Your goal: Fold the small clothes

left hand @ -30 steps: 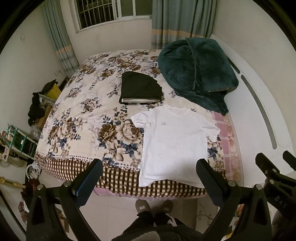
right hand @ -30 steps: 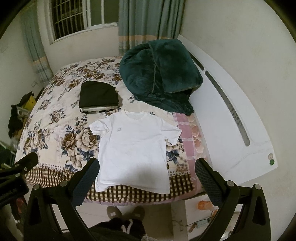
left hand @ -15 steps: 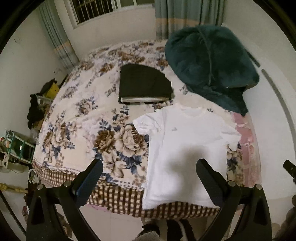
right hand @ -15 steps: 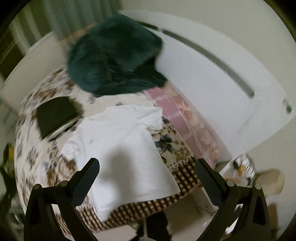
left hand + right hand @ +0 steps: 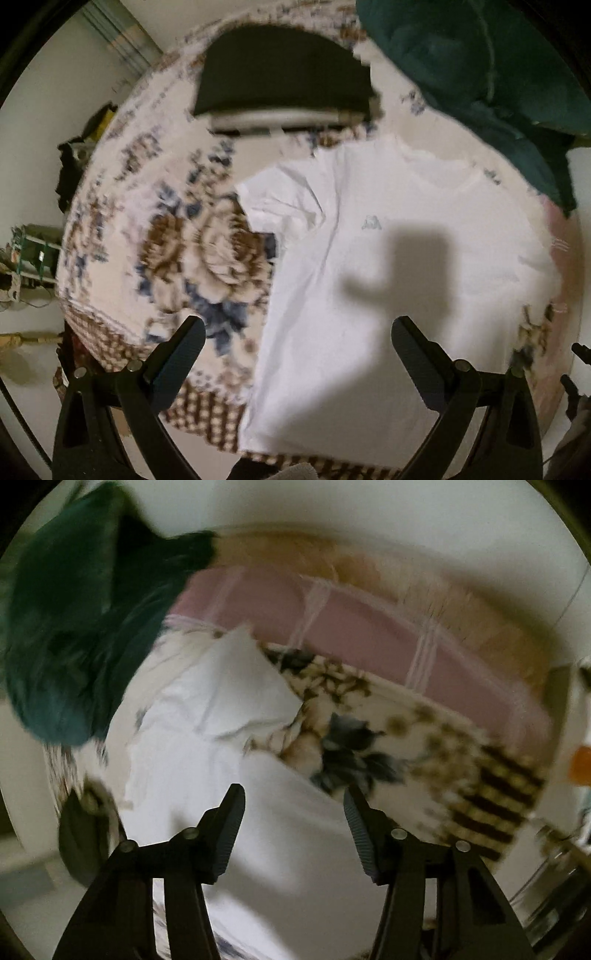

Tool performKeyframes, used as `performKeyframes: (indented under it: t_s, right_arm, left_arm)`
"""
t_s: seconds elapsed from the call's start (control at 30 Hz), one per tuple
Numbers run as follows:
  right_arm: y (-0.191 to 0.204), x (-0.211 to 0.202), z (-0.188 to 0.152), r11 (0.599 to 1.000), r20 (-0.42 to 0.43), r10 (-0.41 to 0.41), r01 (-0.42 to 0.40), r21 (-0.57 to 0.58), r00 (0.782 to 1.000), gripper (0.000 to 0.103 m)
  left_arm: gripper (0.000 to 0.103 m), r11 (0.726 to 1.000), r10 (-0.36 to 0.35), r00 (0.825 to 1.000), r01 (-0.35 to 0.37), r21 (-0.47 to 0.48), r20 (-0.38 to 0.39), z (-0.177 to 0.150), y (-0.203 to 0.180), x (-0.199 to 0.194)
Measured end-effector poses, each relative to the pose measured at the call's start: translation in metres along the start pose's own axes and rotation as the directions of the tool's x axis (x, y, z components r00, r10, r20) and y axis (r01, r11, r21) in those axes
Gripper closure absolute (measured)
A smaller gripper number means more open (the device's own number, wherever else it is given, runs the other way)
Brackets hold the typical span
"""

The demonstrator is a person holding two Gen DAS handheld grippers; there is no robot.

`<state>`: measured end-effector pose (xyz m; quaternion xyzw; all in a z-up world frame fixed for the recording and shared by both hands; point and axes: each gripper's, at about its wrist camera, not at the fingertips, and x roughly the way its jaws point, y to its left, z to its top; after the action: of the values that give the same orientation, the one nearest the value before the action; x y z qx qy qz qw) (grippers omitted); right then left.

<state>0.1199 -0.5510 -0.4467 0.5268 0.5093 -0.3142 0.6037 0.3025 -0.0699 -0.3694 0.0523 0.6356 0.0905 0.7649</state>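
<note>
Two hand-held grippers [image 5: 297,334] [image 5: 293,799] — both agape — above white T-shirt [image 5: 399,266].

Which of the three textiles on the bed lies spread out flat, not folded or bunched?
The white T-shirt. The black garment is folded, and the dark green plush blanket is bunched in a heap.

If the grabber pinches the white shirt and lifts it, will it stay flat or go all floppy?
Probably floppy: the white T-shirt is thin cloth with soft creases at its sleeve, so it would likely droop from the pinch. It looks light, and it may drag along the flowered bedspread instead of sliding neatly. Both grippers are open and hold nothing.
</note>
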Motion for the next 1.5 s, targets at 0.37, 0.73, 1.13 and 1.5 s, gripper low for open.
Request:
performKeyframes:
  t_s: [0.37, 0.73, 1.13, 1.5]
  right_arm:
    - [-0.022, 0.159, 0.036, 0.941, 0.051, 0.176, -0.183, 0.286, 0.983, 0.04]
    - [0.062, 0.118, 0.025, 0.993, 0.298, 0.085, -0.106, 0.055, 0.951, 0.097]
    - [0.27, 0.197, -0.181, 0.349, 0.426, 0.014, 0.394, -0.85, 0.905, 0.098]
    - [0.238, 0.224, -0.226, 0.259, 0.233, -0.104, 0.253, -0.932, 0.967, 0.066]
  left_arm:
    - [0.0, 0.997, -0.074, 0.993, 0.074, -0.011, -0.096, 0.014, -0.049, 0.132]
    - [0.0, 0.994, -0.104, 0.992, 0.101, -0.047, -0.074, 0.014, -0.031, 0.145]
    - [0.0, 0.991, -0.004, 0.999, -0.001, -0.135, -0.038, 0.002, 0.045, 0.164]
    - [0.0, 0.978, -0.02, 0.998, 0.006, -0.21, -0.066, -0.012, 0.094, 0.181]
